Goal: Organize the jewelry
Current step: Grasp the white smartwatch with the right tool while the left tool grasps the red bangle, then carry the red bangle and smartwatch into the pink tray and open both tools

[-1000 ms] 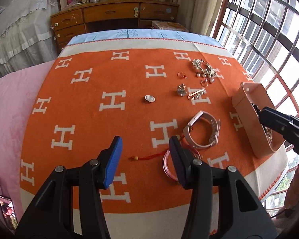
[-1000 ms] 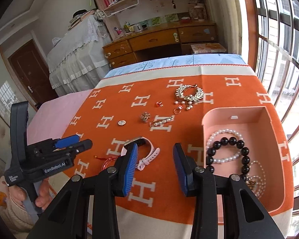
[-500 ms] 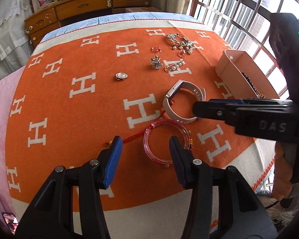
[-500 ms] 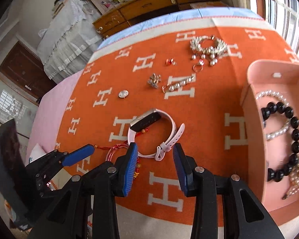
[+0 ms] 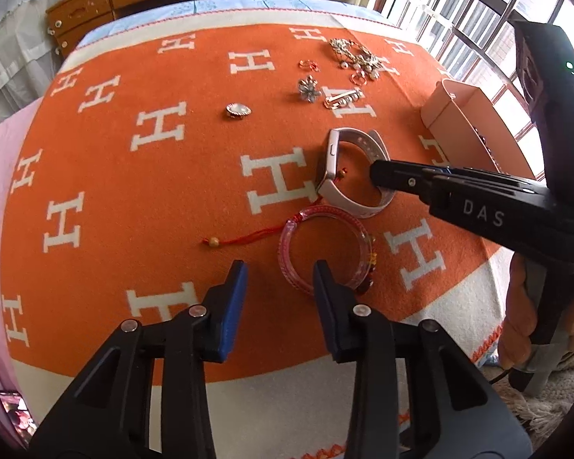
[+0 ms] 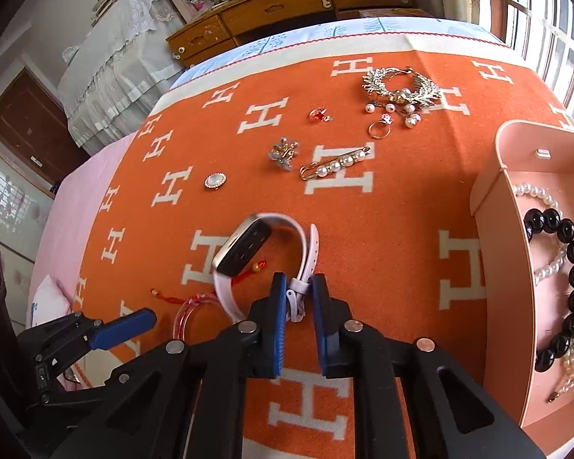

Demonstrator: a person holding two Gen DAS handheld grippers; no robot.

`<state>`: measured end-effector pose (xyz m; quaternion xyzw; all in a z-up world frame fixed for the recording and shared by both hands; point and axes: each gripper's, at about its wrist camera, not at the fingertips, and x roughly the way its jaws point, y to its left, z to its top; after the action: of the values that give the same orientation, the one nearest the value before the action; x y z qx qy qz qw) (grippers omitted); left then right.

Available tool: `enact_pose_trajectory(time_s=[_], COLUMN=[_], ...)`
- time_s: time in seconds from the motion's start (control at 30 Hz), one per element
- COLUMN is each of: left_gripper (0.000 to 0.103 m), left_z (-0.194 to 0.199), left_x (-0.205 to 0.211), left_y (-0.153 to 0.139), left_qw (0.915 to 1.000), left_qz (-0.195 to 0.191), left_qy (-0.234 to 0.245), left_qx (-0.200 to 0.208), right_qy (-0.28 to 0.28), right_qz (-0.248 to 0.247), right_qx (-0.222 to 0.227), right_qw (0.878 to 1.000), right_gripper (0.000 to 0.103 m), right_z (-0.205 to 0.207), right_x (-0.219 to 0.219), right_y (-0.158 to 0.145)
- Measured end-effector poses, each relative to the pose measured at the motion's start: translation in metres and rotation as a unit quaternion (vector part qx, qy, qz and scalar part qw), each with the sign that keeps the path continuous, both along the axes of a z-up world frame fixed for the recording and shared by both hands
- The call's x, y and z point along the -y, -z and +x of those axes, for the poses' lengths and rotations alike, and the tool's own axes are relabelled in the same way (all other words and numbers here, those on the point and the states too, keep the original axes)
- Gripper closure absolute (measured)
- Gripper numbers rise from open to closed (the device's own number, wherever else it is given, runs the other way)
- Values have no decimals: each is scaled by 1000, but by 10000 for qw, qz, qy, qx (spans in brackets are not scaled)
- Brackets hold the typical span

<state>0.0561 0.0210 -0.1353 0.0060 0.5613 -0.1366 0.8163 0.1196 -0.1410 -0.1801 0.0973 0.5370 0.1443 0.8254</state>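
My right tool (image 6: 299, 296) straddles the buckle end of the pink watch (image 6: 248, 244), which lies on the orange blanket (image 6: 401, 206) at about 12 o'clock from it — fingers parted, not yet clenched. I should close squarely on the strap, lift clear of the red cord, then carry it to the pink box (image 6: 493, 229) at 3 o'clock. My left tool (image 5: 275, 279) hangs released above the pink bangle (image 5: 325, 248).
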Motion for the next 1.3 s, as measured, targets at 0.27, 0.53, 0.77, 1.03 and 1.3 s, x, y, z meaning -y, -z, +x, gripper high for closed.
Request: enact_pose_trajectory(time_s=[0.27, 0.53, 0.77, 1.03, 1.3], left_gripper=[79, 99, 99, 99, 99], left_z=[7, 12, 9, 22, 51], left_x=[17, 25, 44, 80, 166], left_y=[3, 5, -6, -70, -101], left_qw=[9993, 9985, 9989, 9952, 9879], left_qz=[285, 545, 373, 21, -198], left_qy=[133, 31, 31, 296, 903], left_qx=[-217, 5, 285, 932, 1248], right_qy=[29, 280, 826, 1490, 1938], right_qz=[233, 606, 771, 666, 532], right_qx=[593, 1254, 1517, 1767, 1610], right_qw=[9980, 9899, 9819, 9706, 9663], right_gripper=[93, 93, 93, 93, 93], right_z=[-16, -36, -49, -71, -92], right_x=[18, 59, 118, 187, 238], right_y=[-29, -71, -90, -102, -91])
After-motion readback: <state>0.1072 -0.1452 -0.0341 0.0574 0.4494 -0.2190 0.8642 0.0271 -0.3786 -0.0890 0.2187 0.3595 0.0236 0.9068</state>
